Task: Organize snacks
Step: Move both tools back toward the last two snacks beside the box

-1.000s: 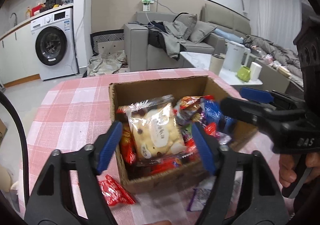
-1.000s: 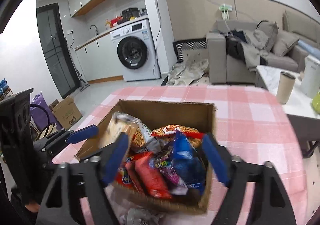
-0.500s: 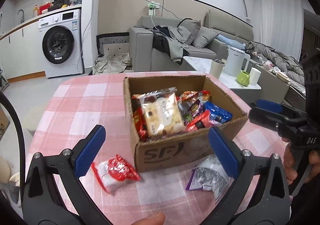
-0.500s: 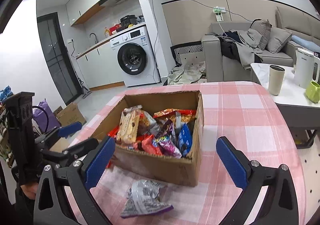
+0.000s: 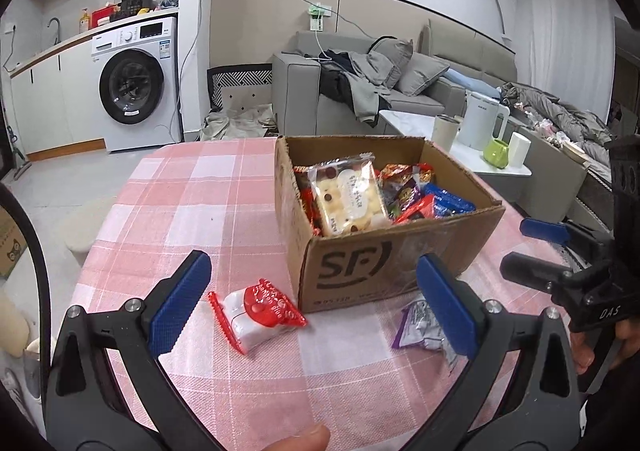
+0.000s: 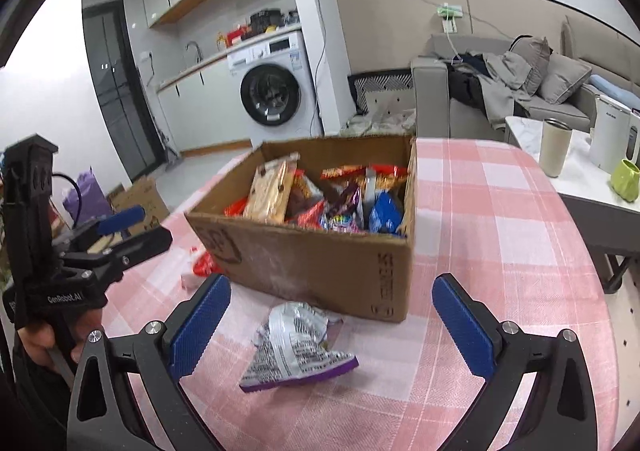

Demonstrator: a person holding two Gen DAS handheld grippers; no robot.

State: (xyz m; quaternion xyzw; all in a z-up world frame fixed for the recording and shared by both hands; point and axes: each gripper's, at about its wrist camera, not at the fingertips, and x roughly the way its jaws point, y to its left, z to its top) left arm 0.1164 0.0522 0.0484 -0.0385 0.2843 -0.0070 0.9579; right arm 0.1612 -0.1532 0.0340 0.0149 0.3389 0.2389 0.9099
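A cardboard box full of snack packets stands on the pink checked tablecloth. On top lies a clear pack of pale biscuits. In front of the box lie a red-and-white packet and a silver-and-purple packet. My left gripper is wide open, hovering near the red packet and gripping nothing. My right gripper is wide open around the silver packet from above, pads apart from it.
Each gripper appears at the other view's edge, held by a hand. Beyond the table stand a washing machine, a grey sofa and a side table with a kettle and a green cup.
Both grippers pulled back from over the box toward the near table edge and their jaws opened wide. The two loose packets in front of the box came into view.
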